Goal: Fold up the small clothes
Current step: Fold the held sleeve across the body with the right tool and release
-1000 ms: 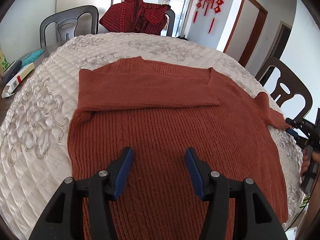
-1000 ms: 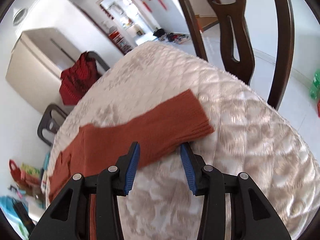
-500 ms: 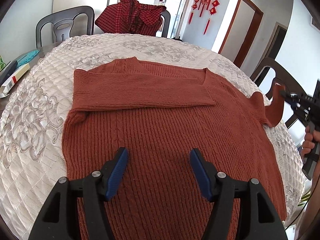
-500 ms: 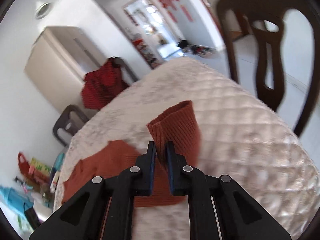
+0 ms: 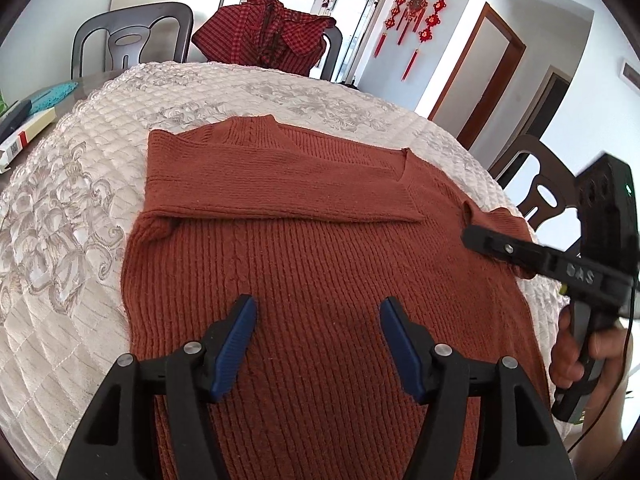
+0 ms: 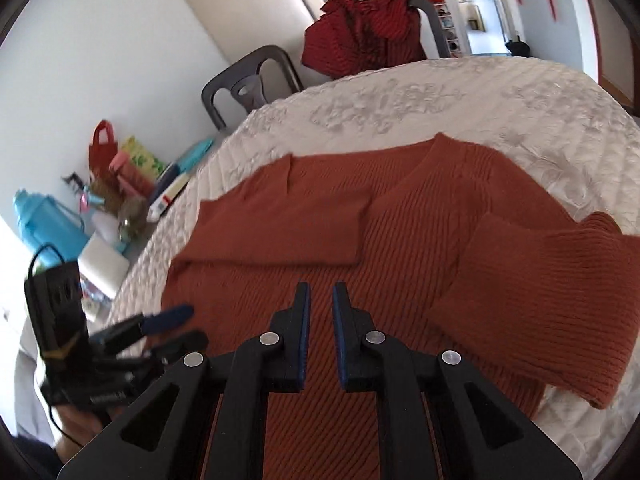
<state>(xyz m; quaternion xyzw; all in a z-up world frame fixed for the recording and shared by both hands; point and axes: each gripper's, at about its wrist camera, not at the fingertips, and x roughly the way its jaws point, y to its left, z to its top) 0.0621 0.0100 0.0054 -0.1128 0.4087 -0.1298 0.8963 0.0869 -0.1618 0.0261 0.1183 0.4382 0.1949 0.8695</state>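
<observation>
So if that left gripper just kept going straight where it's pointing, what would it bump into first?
Most likely the rust-orange knitted sweater itself: the left gripper tilts down over its ribbed body with open jaws, nothing between.

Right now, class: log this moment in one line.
left gripper: just opened, empty, over sweater | right gripper: just closed, nothing between | loose sleeve: partly on sweater

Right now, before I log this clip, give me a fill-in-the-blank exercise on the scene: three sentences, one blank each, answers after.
1. Beyond the rust-orange ribbed knit sweater on the cream quilted cloth, a red checked garment is draped over the back of a ____.
2. The knotted tassel decorations hanging on the far wall are ____ in colour.
3. In the right wrist view, the plastic jug among the clutter by the wall is light ____.

Answers: chair; red; blue
</observation>
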